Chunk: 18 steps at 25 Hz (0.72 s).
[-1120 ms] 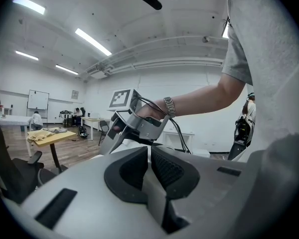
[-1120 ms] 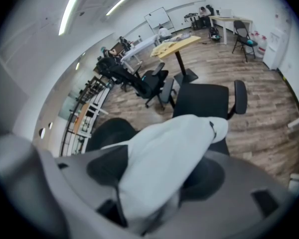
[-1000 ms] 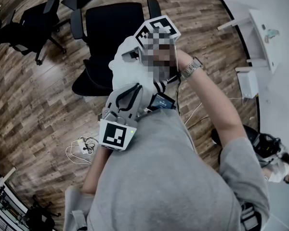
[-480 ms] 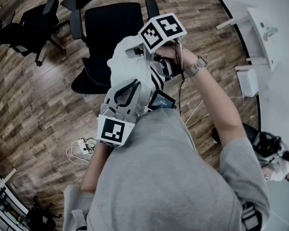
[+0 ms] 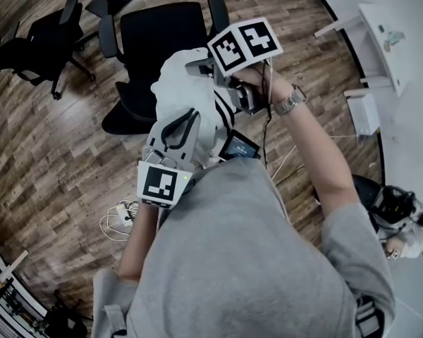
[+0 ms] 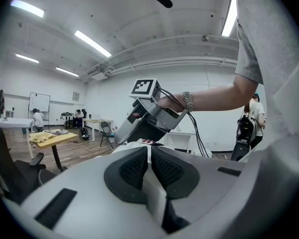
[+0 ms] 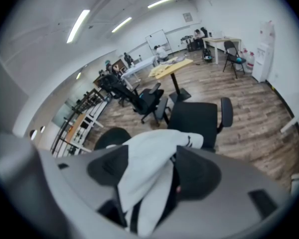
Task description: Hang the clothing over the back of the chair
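Note:
A white garment with black stripes (image 5: 185, 94) hangs bunched in the air between my two grippers. My left gripper (image 5: 190, 117) is shut on a thin fold of it, and that white cloth (image 6: 149, 169) shows pinched between the dark pads. My right gripper (image 5: 196, 66) is shut on the garment's upper part, which spills over its jaws as a white bundle (image 7: 148, 169). The black office chair (image 5: 162, 37) stands just beyond and below the garment, its seat and backrest (image 7: 195, 117) facing me. The right gripper (image 6: 150, 122) also appears ahead in the left gripper view.
A second black chair (image 5: 46, 32) stands at the far left. A power strip with cables (image 5: 121, 215) lies on the wooden floor near my left side. A white desk (image 5: 381, 44) is at the right, and a person (image 5: 398, 213) sits low at the right edge.
Both grippers have carried the garment a little up and to the left, closer over the black chair. Both stay shut on the cloth.

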{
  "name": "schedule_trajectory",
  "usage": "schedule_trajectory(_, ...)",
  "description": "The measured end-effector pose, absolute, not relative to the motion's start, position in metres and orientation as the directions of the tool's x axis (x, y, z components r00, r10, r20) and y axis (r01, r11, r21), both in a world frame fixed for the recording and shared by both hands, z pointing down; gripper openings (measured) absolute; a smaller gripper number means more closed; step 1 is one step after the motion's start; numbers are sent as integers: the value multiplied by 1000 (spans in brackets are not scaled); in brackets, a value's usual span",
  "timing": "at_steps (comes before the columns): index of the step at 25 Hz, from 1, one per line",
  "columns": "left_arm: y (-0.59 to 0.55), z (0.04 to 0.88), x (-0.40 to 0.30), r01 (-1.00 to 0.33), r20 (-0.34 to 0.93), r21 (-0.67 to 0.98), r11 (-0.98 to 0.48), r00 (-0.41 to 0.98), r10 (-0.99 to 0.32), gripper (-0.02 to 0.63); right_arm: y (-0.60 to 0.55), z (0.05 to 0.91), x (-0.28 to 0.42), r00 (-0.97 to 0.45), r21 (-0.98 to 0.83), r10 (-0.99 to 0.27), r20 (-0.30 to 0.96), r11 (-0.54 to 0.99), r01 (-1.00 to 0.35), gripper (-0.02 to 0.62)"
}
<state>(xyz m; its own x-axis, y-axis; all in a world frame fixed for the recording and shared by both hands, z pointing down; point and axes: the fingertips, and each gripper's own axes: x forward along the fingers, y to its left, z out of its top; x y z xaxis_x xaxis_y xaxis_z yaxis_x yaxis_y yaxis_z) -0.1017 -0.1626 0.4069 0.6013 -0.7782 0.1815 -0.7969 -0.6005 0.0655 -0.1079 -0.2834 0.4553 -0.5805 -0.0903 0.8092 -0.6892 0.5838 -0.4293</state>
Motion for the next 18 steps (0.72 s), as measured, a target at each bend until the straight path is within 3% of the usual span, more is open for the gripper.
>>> schedule_trajectory(8,-160,407,-98,-808,193,25,-589,582,-790,52,-278,436,-101,-611,-362,-196,767,654,-664,294)
schedule_trajectory(12,-157,408,-98,-806,195,13,-592,583,-789,52,-276,429,-96,-611,-314,-259,748,673,-670,167)
schedule_trajectory(18,-155,409,-94,-814,194,-4,-580,569,-799,52,-263,427,-94,-627,-279,-278,728,715,-641,131)
